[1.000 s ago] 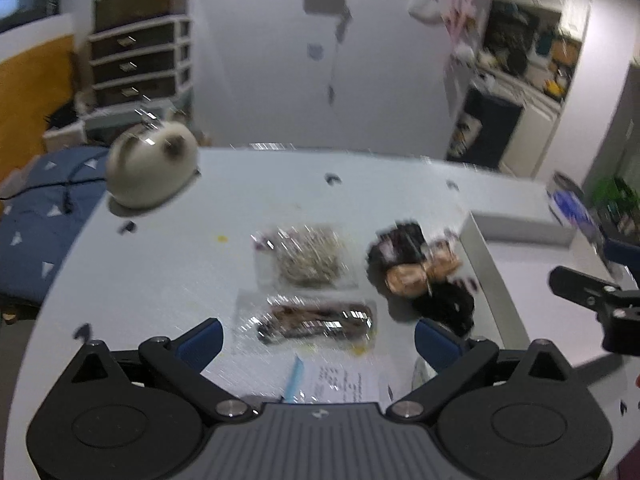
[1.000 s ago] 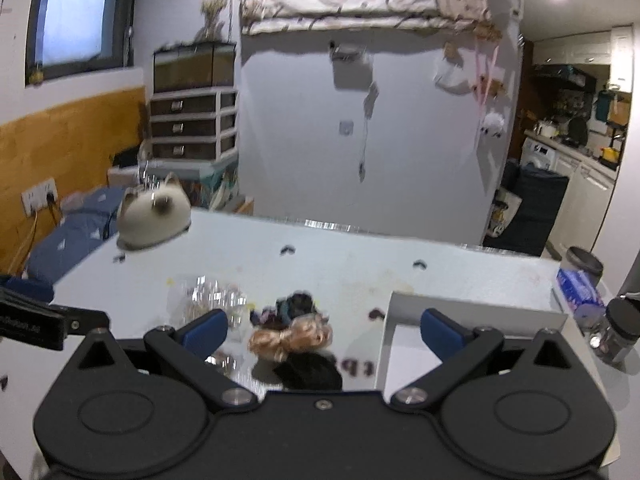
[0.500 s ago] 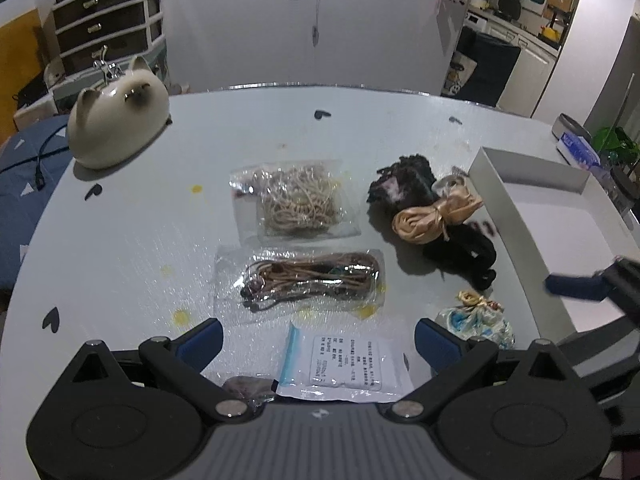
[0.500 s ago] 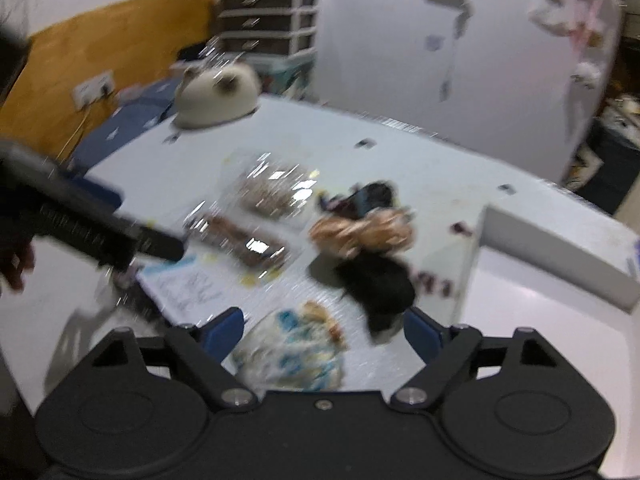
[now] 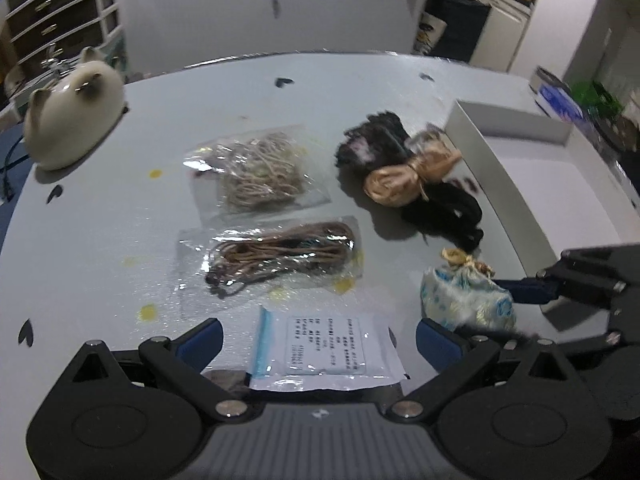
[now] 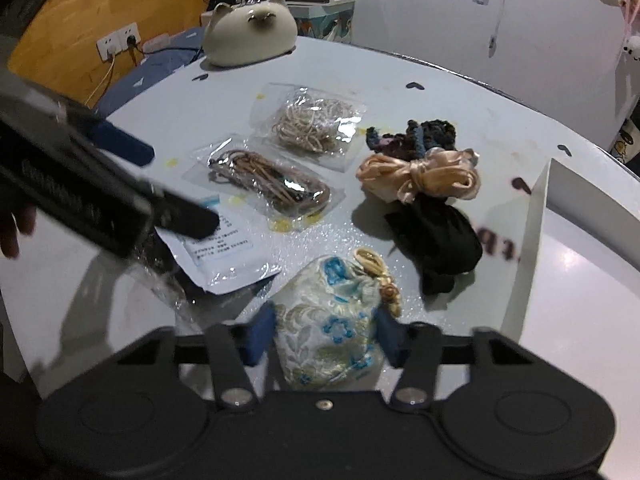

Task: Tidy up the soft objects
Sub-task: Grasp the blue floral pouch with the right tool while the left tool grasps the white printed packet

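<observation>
A blue-and-cream brocade pouch point(image 6: 332, 328) lies on the white table point(image 6: 460, 92); it also shows in the left wrist view point(image 5: 464, 300). My right gripper point(image 6: 324, 332) has its blue fingers closed against both sides of the pouch. My left gripper point(image 5: 318, 340) is open over a white labelled zip bag point(image 5: 324, 354). A peach satin bundle point(image 6: 416, 178), a black cloth pouch point(image 6: 436, 240) and a dark crocheted piece point(image 6: 416, 136) lie in a heap beside the white box point(image 6: 560, 264).
Two clear bags of cord lie mid-table, a pale one point(image 5: 260, 172) and a brown one point(image 5: 280, 256). A ceramic cat point(image 5: 72, 114) stands at the far left. Jars and a blue packet point(image 5: 560, 100) stand past the box.
Both grippers have come down toward the table. My right gripper has moved onto the brocade pouch and its fingers have narrowed around it. My left gripper has closed in over the white zip bag.
</observation>
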`<state>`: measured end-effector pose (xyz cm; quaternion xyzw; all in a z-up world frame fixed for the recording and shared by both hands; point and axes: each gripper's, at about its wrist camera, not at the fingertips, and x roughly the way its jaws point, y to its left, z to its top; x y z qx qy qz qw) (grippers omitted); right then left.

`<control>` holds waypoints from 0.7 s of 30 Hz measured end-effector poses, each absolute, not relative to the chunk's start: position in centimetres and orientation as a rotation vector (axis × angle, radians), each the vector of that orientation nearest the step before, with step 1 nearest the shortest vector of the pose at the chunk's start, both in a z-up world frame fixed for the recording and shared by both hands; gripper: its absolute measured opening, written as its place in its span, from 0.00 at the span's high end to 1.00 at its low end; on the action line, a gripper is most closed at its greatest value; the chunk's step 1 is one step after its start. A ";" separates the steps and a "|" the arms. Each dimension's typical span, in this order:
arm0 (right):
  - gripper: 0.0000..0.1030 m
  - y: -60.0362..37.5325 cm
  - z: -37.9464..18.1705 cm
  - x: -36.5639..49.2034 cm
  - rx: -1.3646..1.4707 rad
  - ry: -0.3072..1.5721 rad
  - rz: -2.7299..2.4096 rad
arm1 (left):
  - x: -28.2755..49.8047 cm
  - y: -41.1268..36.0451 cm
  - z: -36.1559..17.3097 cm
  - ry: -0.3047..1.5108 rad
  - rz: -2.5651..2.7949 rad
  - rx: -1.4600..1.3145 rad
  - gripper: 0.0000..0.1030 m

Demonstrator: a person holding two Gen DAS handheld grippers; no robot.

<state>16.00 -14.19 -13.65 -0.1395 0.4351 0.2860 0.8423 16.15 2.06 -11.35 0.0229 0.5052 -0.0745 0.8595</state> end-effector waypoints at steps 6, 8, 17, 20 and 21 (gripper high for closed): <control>0.68 -15.4 -12.6 15.7 -0.244 0.892 0.584 | 17.4 0.7 -13.0 1.113 -0.171 0.131 0.00; 0.68 -15.9 -12.4 15.6 -0.232 0.884 0.568 | 17.9 0.2 -13.7 1.132 -0.173 0.156 0.00; 0.68 -17.6 -12.2 14.7 -0.174 0.882 0.530 | 19.9 -1.0 -16.4 1.239 -0.131 0.259 0.00; 0.68 -18.0 -12.2 14.4 -0.168 0.885 0.515 | 20.2 -1.1 -16.6 1.246 -0.122 0.250 0.00; 0.68 -18.1 -12.2 14.3 -0.166 0.888 0.511 | 20.3 -1.0 -16.6 1.249 -0.122 0.244 0.00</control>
